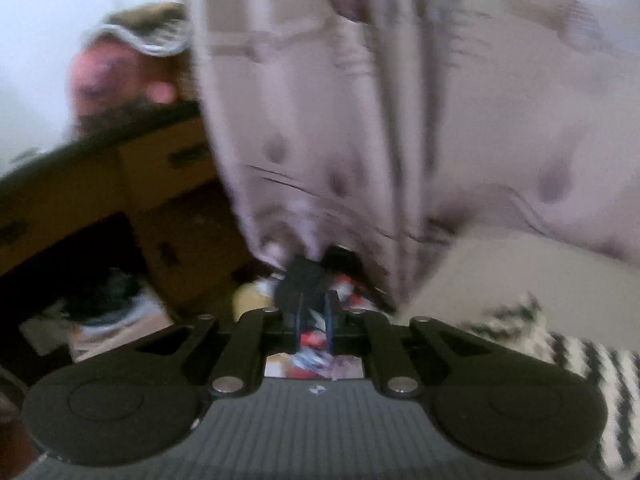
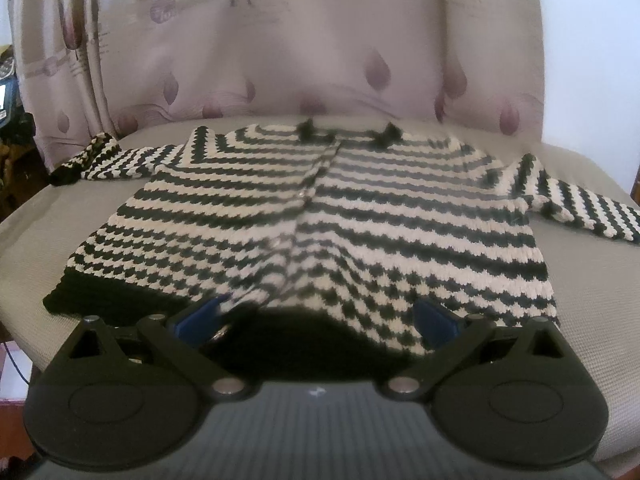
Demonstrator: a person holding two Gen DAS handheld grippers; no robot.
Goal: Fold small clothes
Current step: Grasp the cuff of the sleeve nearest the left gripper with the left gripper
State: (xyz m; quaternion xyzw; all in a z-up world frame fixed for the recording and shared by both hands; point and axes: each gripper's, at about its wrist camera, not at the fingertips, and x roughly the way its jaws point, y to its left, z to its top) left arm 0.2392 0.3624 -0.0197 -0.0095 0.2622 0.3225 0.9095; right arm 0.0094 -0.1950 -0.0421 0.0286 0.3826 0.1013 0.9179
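- Right wrist view: the striped cardigan (image 2: 312,216) lies spread flat, front up, on the grey cushion (image 2: 36,224), both sleeves out to the sides.
- The right gripper (image 2: 320,316) sits at the black hem, jaws spread wide with the hem edge between them, not yet pinched.
- Left wrist view, blurred: the left gripper (image 1: 314,280) has its jaws pressed together, apparently on nothing, pointed at the patterned curtain (image 1: 320,120), off the garment.
- Judgement: folding has barely begun; next the right jaws must clamp the hem, and the left needs to come to the garment.
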